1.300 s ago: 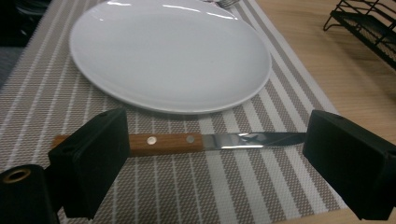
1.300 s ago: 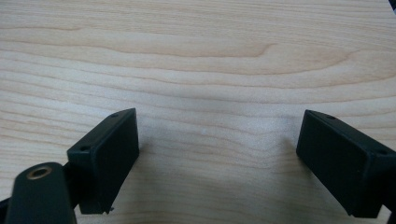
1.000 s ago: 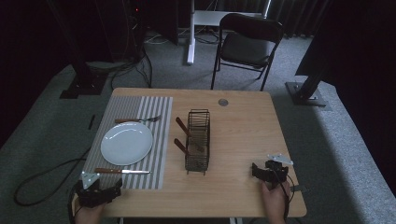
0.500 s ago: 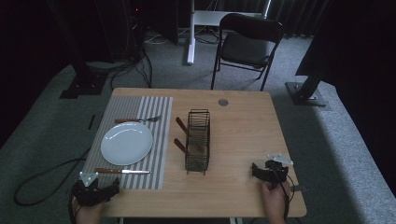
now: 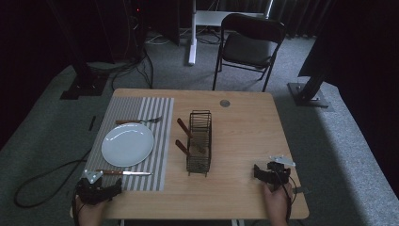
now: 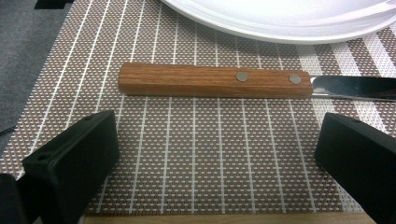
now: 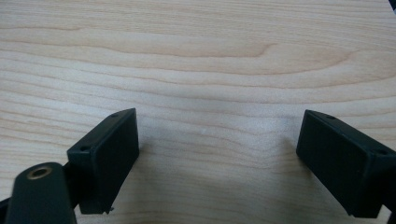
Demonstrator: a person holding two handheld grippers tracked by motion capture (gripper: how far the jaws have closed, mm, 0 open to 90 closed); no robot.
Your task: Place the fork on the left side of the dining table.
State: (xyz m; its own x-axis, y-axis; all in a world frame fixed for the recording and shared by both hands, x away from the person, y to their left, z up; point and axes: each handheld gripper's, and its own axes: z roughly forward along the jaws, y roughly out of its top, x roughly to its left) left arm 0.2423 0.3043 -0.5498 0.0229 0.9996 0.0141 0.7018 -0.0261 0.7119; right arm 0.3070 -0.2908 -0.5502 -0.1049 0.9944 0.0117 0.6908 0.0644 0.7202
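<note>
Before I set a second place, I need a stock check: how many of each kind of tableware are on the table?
Plate: 1
Fork: 1
Knife: 1
Striped placemat: 1
Wire rack: 1
Wooden-handled utensils in the rack: 2
Total: 7

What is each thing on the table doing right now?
Left tongs: open, empty, just short of the knife.
Right tongs: open, empty, over bare table.
Knife: flat on the striped mat, untouched.
Plate: empty, on the mat.
Fork: flat, beyond the plate.
Wire rack: upright, wooden handles poking out.
</note>
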